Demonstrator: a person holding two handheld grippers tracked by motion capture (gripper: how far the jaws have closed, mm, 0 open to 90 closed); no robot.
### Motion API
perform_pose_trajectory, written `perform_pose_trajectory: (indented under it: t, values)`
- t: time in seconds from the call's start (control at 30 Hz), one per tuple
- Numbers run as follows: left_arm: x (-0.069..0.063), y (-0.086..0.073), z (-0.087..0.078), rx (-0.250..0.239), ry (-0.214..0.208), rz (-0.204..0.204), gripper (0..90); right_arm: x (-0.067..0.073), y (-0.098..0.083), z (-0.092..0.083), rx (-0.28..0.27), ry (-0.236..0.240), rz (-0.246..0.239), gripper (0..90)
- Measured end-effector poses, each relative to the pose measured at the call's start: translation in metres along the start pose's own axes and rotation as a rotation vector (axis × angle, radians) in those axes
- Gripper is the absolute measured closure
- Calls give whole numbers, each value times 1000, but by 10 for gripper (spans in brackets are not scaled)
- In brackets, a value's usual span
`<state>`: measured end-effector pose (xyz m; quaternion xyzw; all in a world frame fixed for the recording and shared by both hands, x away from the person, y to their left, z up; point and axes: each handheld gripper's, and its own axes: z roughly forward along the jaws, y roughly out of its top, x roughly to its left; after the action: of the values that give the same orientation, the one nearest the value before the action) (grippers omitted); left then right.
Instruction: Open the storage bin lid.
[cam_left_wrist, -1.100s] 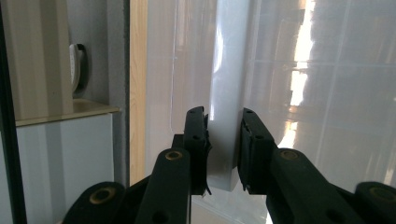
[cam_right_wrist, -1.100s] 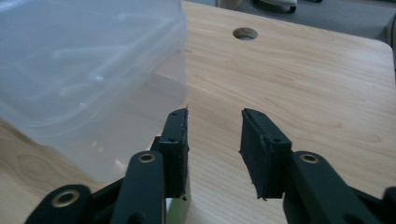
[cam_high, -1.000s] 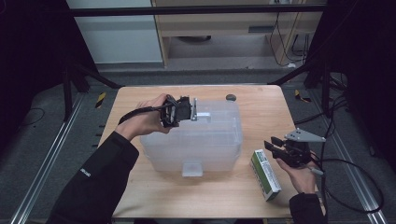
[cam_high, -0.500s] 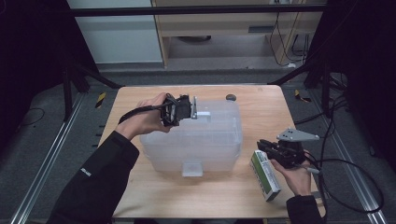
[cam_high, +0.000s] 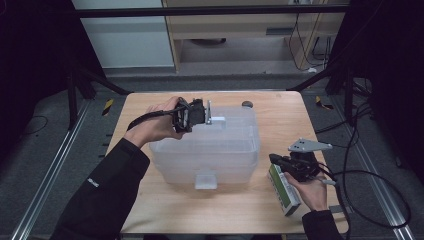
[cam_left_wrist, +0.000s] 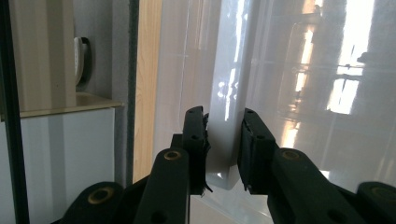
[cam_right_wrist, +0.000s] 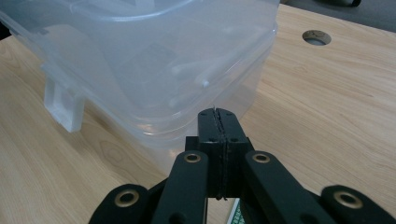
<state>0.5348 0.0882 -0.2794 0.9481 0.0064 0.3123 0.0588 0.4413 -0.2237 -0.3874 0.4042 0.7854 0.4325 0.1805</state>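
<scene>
Right claw (cam_right_wrist: 218, 116) has just closed empty, lower right, beside green-white carton (cam_high: 283, 189); left claw (cam_left_wrist: 224, 135) clamped on clear plastic bin's latch tab (cam_left_wrist: 223, 140), likely unlatching.

grey floor (cam_high: 60, 150), pale cabinets (cam_high: 130, 45) behind

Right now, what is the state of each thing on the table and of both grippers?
Plastic box: upright on the table, lid on.
Left gripper: jaws around the box's far clip.
Right gripper: shut, holding nothing, jaws have just been closing.
Green carton: lying flat beside the box.
</scene>
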Motion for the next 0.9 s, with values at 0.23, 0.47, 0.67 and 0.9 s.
perform_pose_trajectory:
  t: [0.23, 0.47, 0.67, 0.9]
  values:
    - [4, 0, -1, 3, 11, -19, 738, 1, 0, 3, 1, 15, -1, 900]
    - [8, 0, -1, 1, 25, -27, 733, 4, 1, 4, 7, 26, -6, 900]
    - [12, -1, -1, -6, 30, -43, 730, 8, 2, 9, 17, 38, -8, 900]
    - [17, -2, 0, -22, 45, -64, 724, 10, 1, 16, 29, 49, -10, 900]
